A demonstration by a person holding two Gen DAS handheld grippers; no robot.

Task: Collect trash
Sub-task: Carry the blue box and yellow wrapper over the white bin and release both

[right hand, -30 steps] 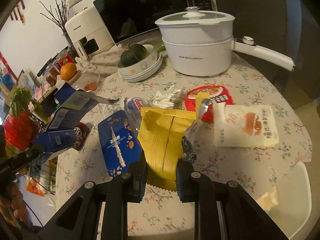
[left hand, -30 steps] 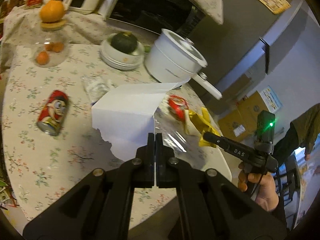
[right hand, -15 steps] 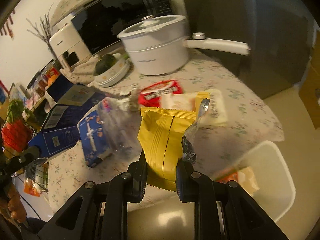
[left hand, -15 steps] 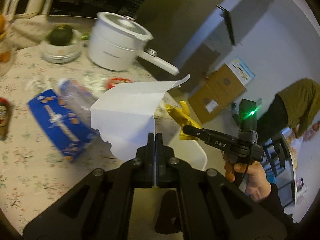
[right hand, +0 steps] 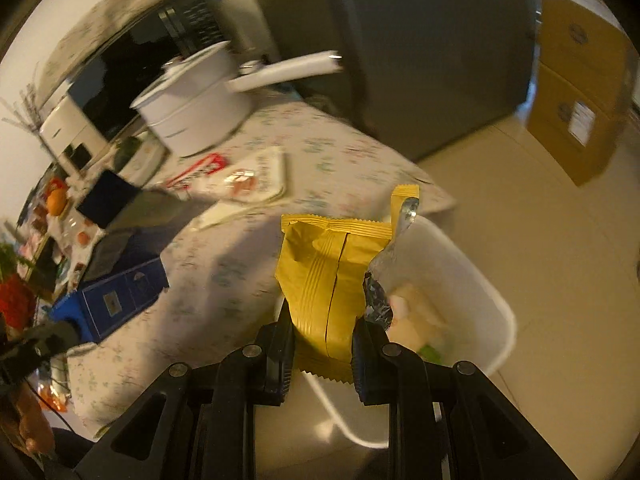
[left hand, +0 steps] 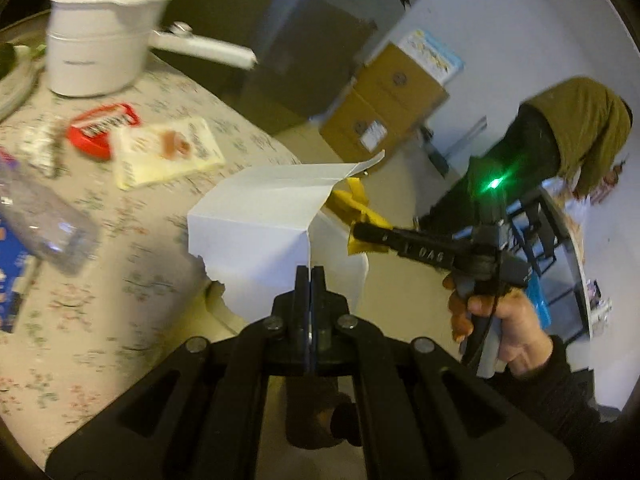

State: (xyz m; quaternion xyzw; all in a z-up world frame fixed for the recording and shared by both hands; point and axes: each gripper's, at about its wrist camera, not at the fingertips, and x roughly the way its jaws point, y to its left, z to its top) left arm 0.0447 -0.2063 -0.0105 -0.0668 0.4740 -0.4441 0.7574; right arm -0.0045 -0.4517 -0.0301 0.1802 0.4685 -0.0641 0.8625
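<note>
My left gripper (left hand: 309, 280) is shut on a torn white carton (left hand: 260, 236), held off the table edge over the white trash bin (left hand: 354, 276). From the right wrist view the carton shows a blue outer side (right hand: 120, 300). My right gripper (right hand: 323, 340) is shut on a yellow snack wrapper (right hand: 326, 276) and holds it above the bin (right hand: 472, 280), which has some trash inside. The right gripper with the wrapper (left hand: 352, 208) also shows in the left wrist view, just right of the carton.
The floral-cloth table (right hand: 328, 152) holds a white pot with a long handle (left hand: 100, 56), a red packet (left hand: 104, 128), a pale snack packet (left hand: 168, 152) and a clear plastic bottle (left hand: 40, 208). Cardboard boxes (right hand: 576, 92) stand on the floor beyond. A dark fridge (right hand: 420, 40) stands behind the table.
Both grippers have swung right, off the table and over the white bin, each still holding its piece of trash.
</note>
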